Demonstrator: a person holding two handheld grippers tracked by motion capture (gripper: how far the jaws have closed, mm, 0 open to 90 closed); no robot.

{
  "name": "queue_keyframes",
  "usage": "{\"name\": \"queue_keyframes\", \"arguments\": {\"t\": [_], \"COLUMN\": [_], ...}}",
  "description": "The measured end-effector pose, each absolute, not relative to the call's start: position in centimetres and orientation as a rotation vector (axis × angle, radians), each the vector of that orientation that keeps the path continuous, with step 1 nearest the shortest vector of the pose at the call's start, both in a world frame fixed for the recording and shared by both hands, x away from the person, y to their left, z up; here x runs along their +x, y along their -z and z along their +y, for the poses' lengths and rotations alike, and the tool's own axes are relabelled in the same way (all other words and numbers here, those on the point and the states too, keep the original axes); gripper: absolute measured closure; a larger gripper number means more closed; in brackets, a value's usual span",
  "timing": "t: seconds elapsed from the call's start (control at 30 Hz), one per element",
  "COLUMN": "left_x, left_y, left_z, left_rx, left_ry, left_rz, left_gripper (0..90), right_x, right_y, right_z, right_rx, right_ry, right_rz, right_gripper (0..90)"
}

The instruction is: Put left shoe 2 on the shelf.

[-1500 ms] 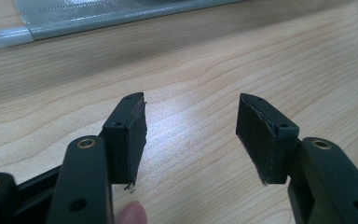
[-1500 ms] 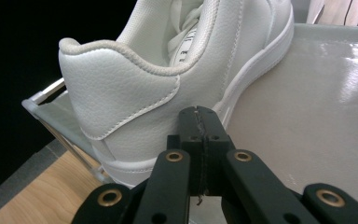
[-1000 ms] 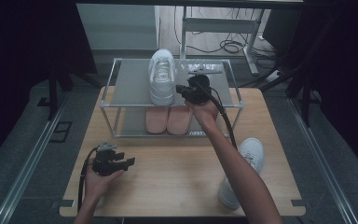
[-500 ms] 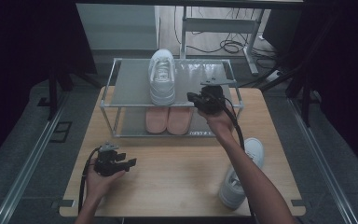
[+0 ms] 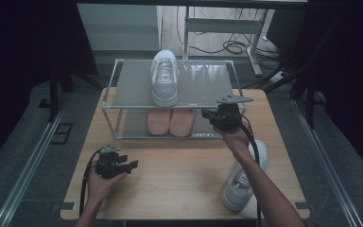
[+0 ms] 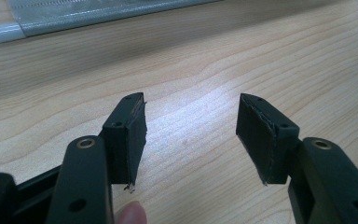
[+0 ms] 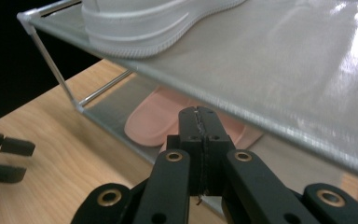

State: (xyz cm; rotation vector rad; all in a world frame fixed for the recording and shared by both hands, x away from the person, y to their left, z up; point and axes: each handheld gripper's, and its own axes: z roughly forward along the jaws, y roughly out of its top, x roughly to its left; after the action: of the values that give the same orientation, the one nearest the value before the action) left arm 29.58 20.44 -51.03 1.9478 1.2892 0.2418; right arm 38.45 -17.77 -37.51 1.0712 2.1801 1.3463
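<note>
White sneaker (image 5: 164,78) number one sits on the top shelf of the shoe rack (image 5: 111,90), toe toward the person; its mate, the second white sneaker (image 5: 243,179), lies on the tabletop (image 5: 179,175) at the near right corner, partly behind the person's right forearm; a pair of pink slippers (image 5: 171,121) occupies the lower shelf.

Right gripper (image 5: 208,115): fingers (image 7: 199,135) pressed fully together with nothing between them, held in front of the rack's right half, just beside the top shelf edge and well apart from the tabletop sneaker.

Left gripper (image 5: 133,164): fingers (image 6: 130,135) spread wide and empty, low over bare wood at the near left.

Step in hand, as judged: one sneaker is stowed; the right hand appears to be between placements, with the second sneaker not yet collected.

Next move calls for: spreading the right fingers; carrying them down to the tabletop sneaker; closing on its collar or side wall; lifting it clear of the shelf rim; setting it on the free mesh just beside its mate.
</note>
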Motion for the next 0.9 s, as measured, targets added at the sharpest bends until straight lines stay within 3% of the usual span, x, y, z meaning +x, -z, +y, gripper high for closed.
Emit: {"name": "queue_keyframes", "arguments": {"t": [0.9], "left_x": [29.4], "left_y": [51.0], "left_z": [20.4], "left_rx": [1.952], "left_ry": [-0.241], "left_rz": [1.284], "left_gripper": [42.8], "right_x": [34.1], "right_y": [41.3], "right_z": [-20.1], "right_rx": [1.018], "right_ry": [-1.272], "right_rz": [2.296], "right_gripper": [90.0]}}
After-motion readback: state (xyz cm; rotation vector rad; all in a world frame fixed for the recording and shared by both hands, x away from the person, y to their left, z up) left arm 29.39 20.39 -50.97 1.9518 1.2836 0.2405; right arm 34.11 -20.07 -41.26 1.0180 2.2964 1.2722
